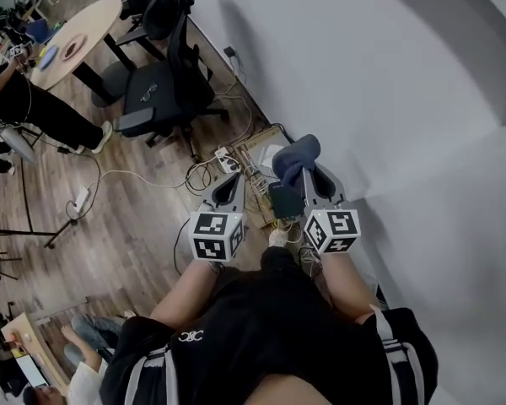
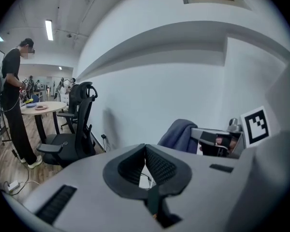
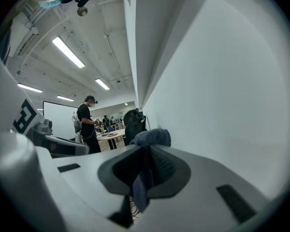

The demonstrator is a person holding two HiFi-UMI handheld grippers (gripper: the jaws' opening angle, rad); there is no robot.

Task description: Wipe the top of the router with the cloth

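we had the cloth (image 3: pixel 152 137) clenched in the right claw (image 3: pixel 146 148), its blue bulk bunched over the tips and a tail hanging down between the jaws. the left claw (image 2: pixel 145 147) was closed tip to tip on nothing. in the head view both claws hung side by side near the white wall (image 1: pixel 388 99), above tangled cables (image 1: pixel 236 163) on the floor. the router (image 1: pixel 284 199), as we judged the dark box showing between the claws to be, sat low by the wall. wiping had not begun; next we needed to bring the cloth down flat on its top and sweep across.
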